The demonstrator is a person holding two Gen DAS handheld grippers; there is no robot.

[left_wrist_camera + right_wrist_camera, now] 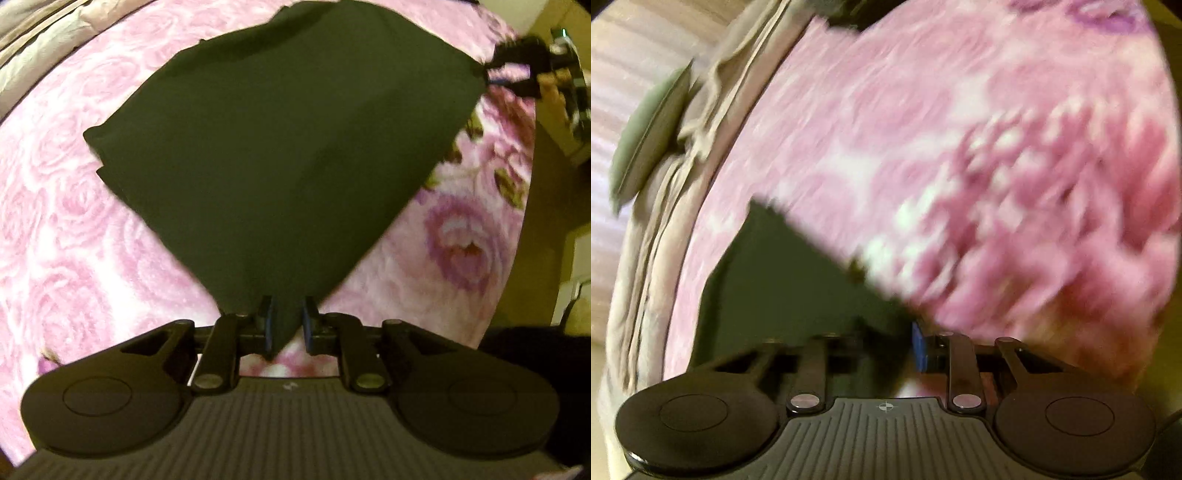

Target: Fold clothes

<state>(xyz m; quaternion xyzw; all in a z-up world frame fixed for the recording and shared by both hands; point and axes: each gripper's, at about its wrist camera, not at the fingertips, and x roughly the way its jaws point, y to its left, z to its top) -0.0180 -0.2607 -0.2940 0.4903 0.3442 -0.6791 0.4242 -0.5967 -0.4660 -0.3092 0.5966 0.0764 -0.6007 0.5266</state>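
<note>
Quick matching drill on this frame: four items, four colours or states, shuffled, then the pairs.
Items:
1. dark garment
2. bedspread
3. left gripper
4. finger pads

States:
A. pink rose print
B. blue
C. blackish green, stretched between both grippers
D. pinching a corner of the cloth

Pairs: 1-C, 2-A, 3-D, 4-B. The right gripper holds the opposite corner, seen in the left wrist view.

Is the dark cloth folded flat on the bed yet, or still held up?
Held up. The dark green cloth is pinched at one corner by the left gripper, the opposite corner by the right gripper, stretched above the pink floral bedspread.
</note>
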